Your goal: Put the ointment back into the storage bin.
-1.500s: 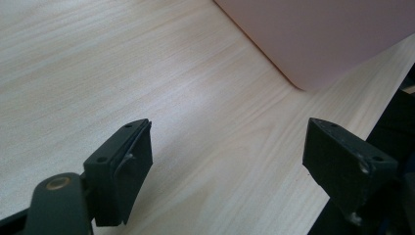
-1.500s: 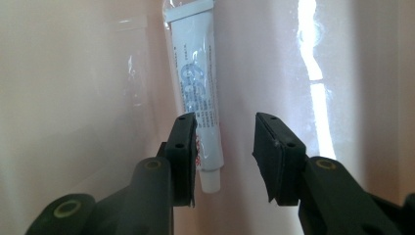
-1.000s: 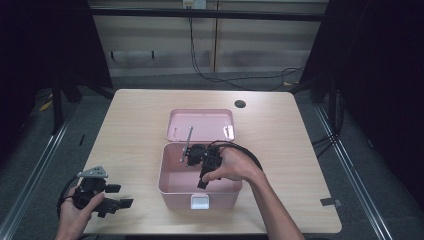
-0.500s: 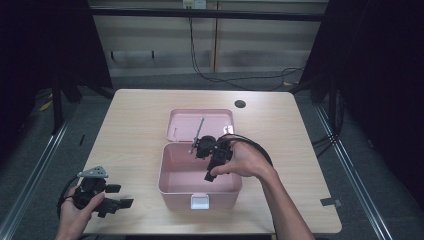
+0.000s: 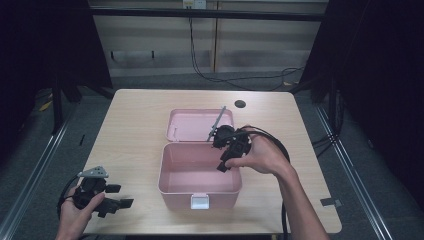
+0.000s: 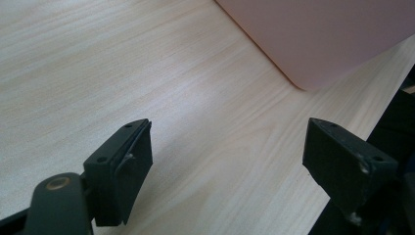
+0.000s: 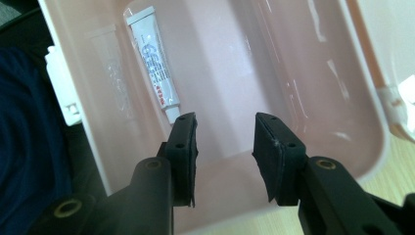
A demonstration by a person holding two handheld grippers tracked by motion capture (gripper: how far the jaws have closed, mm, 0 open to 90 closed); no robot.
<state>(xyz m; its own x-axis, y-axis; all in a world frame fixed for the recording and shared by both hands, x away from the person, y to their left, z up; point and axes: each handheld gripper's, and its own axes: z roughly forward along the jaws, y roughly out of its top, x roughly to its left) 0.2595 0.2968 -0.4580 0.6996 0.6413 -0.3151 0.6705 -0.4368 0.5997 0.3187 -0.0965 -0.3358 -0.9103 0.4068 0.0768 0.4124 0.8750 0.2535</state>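
A pink box (image 5: 200,192) stands open at the table's middle, its lid (image 5: 192,125) lying flat behind it. My right gripper (image 5: 223,165) hovers over the box's rear right corner, pointing down into it, jaws open with nothing between them. In the right gripper view, the right gripper (image 7: 225,127) looks down at a white tube (image 7: 151,63) lying along one inner wall of the box (image 7: 303,63). My left gripper (image 5: 122,196) rests at the table's front left corner, open and empty. The left gripper (image 6: 227,147) faces bare wood, with a corner of the box (image 6: 323,39) beyond it.
A white latch (image 5: 199,201) sits on the box's front wall. A dark round hole (image 5: 240,104) marks the table near its far edge. Bare tabletop (image 5: 130,140) spreads left of the box. Dark floor and cables surround the table.
My right gripper has risen out of the box and shifted toward its rear right corner, jaws still apart and empty. The left gripper has stayed put.
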